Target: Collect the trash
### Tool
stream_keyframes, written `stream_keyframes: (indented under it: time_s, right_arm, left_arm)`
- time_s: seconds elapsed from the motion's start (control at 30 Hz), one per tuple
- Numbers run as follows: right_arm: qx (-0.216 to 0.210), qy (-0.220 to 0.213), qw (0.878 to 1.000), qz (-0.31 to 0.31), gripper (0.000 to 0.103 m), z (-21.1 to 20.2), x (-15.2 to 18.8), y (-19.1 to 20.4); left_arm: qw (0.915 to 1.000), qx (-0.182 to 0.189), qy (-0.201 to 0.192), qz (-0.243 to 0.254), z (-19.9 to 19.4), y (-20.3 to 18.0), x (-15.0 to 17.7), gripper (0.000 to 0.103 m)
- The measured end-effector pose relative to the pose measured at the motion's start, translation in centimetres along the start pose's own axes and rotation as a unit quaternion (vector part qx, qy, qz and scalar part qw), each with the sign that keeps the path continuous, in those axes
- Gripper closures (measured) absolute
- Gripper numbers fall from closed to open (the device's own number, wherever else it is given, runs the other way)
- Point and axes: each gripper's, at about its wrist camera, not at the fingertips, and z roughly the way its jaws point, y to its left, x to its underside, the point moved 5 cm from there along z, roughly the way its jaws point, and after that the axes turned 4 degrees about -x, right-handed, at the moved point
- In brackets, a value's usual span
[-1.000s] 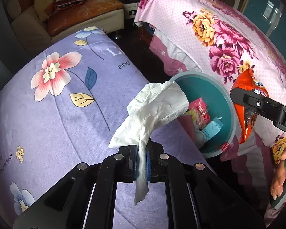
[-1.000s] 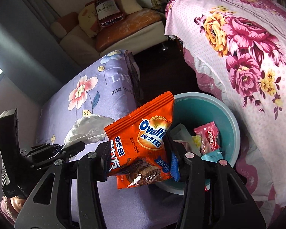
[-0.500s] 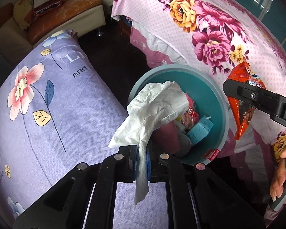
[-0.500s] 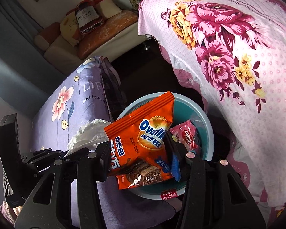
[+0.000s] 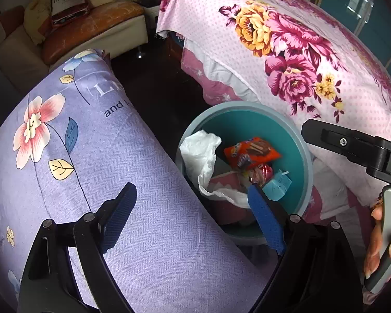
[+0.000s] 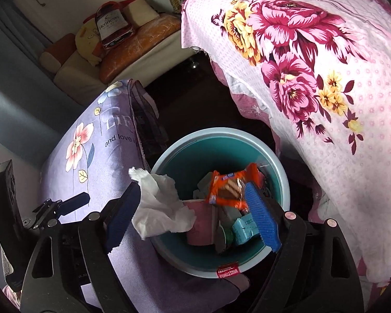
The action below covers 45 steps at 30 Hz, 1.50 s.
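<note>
1. Crumpled white tissue (image 5: pixel 204 161) lies draped over the near-left inner rim of the round teal plastic bin (image 5: pixel 306 161); soft, creased, partly hanging inside. In the right wrist view it rests against the bin's left edge (image 6: pixel 161 206).
2. Glossy orange snack wrapper (image 5: pixel 251 152) lies inside the bin on top of other litter; in the right wrist view it appears blurred (image 6: pixel 228 187), just beside the right-hand blue pad.
3. Beneath them: a pale blue small carton (image 5: pixel 277 185), a red-pink sweet packet (image 5: pixel 260 173).
4. Left gripper (image 5: pixel 193 219) points steeply down, jaws spread wide, having just been opening; nothing between the ribbed blue pads. The tissue sits ahead of it, clear of both pads.
5. Right gripper (image 6: pixel 193 216) is likewise tilted down over the bin, jaws wide and just been opening; no grip on the wrapper.
6. A person's fingers (image 5: pixel 378 247) curl round the right tool's handle at the frame edge.
7. Bin stands between a lilac flower-print cover (image 5: pixel 104 156) and a pink peony-print bedspread (image 5: pixel 286 60).
</note>
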Motion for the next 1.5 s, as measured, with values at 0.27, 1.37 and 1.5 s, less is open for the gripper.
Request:
stream_keyframes:
  time_s: [0.27, 1.37, 1.5]
  right_arm:
    - [0.016, -0.008, 1.0, -0.011, 0.016, -1.6, 0.6, 1.0]
    - [0.086, 0.0, 0.99, -0.111, 0.007, -6.5, 7.4, 10.0]
    - [0.087, 0.0, 0.989, -0.117, 0.007, -6.5, 7.8, 10.4]
  left_arm:
    - [0.9995, 0.002, -0.002, -0.03, -1.4, 1.4, 1.1, 0.01]
    - [0.9901, -0.024, -0.052, -0.128, -9.6, 8.7, 8.2, 0.004]
    - [0.9899, -0.025, -0.052, -0.13, -9.8, 9.1, 8.9, 0.004]
